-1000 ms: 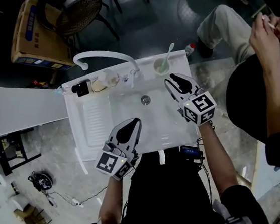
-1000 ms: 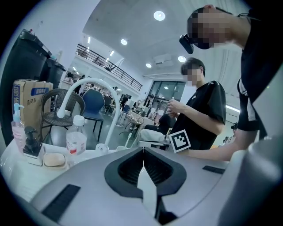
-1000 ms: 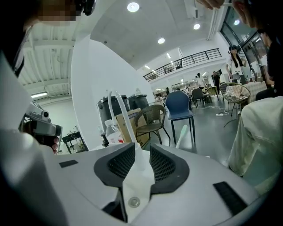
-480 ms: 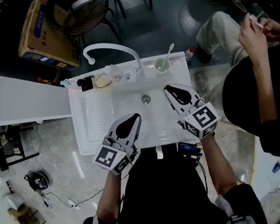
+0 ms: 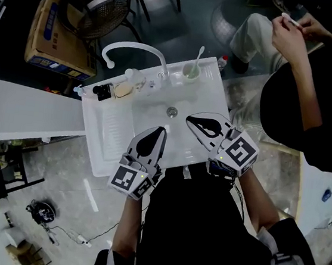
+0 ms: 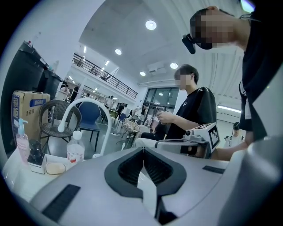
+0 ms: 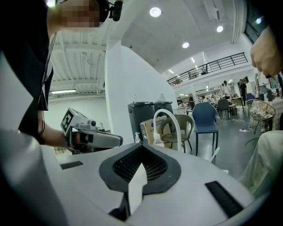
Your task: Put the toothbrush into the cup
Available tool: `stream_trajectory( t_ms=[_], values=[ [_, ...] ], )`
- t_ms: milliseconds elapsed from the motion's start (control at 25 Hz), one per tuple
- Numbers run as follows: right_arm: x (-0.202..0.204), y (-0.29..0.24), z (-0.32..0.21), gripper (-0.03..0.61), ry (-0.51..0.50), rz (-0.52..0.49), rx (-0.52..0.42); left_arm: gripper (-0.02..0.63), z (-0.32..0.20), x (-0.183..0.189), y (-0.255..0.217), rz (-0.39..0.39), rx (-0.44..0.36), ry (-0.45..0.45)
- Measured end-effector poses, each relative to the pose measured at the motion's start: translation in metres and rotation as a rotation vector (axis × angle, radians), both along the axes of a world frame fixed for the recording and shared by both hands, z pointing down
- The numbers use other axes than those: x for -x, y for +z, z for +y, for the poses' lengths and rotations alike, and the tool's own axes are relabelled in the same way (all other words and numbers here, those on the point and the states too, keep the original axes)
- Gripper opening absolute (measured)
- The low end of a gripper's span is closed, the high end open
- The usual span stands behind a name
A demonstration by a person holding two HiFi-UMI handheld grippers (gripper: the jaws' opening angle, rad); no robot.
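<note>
A big open hall with a dark floor is surrounding a white sink unit (image 5: 109,143), seen from steeply above. A curved white faucet (image 5: 134,50) is arching over its far edge, and a drain (image 5: 171,111) is sitting in the middle of the basin.

A pale green cup (image 5: 191,73) is standing at the far right corner of the sink. The white toothbrush (image 5: 199,54) is standing in it, its handle leaning up and away and its lower end hidden inside the cup. Along the far left rim, small items are crowding together and are hard to make out. 1 looks like a bar of soap (image 5: 122,90), with a small water bottle (image 6: 75,151) beside it. A seated person (image 5: 293,72) is being cut off at the right edge.

The 2 grippers are hovering over the near half of the basin, well apart from the cup. The left gripper (image 5: 161,131) is holding its jaws together with nothing between them. The right gripper (image 5: 189,117) is closing its jaws fully. Their tips are meeting and they are gripping nothing. In both gripper views, the gripper's grey body is hiding the cup.
</note>
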State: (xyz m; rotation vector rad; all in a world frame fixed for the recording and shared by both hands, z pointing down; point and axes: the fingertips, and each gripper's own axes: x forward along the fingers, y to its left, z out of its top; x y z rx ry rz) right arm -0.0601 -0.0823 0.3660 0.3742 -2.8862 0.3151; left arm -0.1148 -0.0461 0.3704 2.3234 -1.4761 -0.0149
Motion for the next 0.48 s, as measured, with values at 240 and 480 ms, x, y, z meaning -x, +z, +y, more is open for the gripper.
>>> stream_trajectory(
  t_ms=[240,480],
  values=[
    [-0.001,-0.01,0.022,0.014,-0.037,-0.064,0.043,0.011,0.004,-0.008,-0.005,-0.004,-0.001,0.012],
    [-0.02,-0.016,0.017,0.012,-0.049,-0.119,0.081,0.009,0.004,-0.019,-0.008,-0.047,-0.01,-0.001]
  ],
)
